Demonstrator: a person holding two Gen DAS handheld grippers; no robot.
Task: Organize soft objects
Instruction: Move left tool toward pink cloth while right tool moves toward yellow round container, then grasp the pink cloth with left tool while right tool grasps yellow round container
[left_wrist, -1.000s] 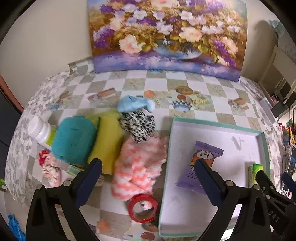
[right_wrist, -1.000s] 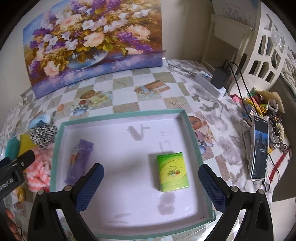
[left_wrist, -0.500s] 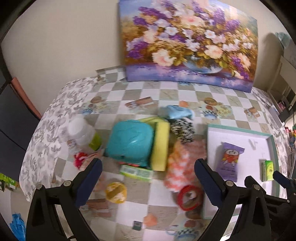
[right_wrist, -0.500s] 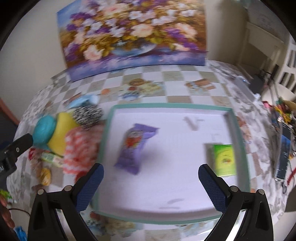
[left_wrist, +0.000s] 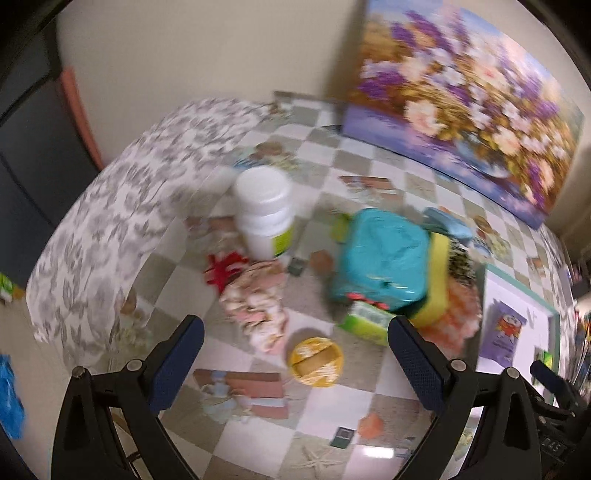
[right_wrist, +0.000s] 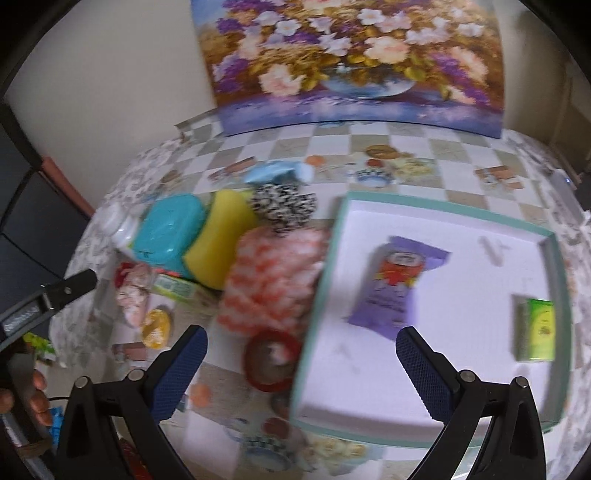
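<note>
A heap of soft things lies left of the teal-rimmed white tray (right_wrist: 554, 295): a teal pouch (left_wrist: 384, 258) (right_wrist: 168, 229), a yellow sponge (right_wrist: 218, 240), a black-and-white scrunchie (right_wrist: 284, 205), a pink-and-white fluffy cloth (right_wrist: 273, 273) and a pale floral cloth bundle (left_wrist: 255, 306). A purple snack packet (right_wrist: 399, 284) and a green box (right_wrist: 537, 328) lie inside the tray. My left gripper (left_wrist: 291, 354) hovers open above a yellow round lid (left_wrist: 316, 362). Open too, my right gripper (right_wrist: 299, 365) hangs over the tray's left rim and a red ring (right_wrist: 271, 360).
A white bottle (left_wrist: 264, 210) stands behind the floral bundle, with a red ribbon (left_wrist: 221, 267) beside it. A flower painting (right_wrist: 354, 62) leans on the wall at the back. The table's left edge drops off close by. A hand (right_wrist: 33, 391) holds the left gripper's body.
Both grippers have swung left. The left view has moved from the tray to the bottle and the floral bundle. The right view has moved from the tray's middle to its left rim.
</note>
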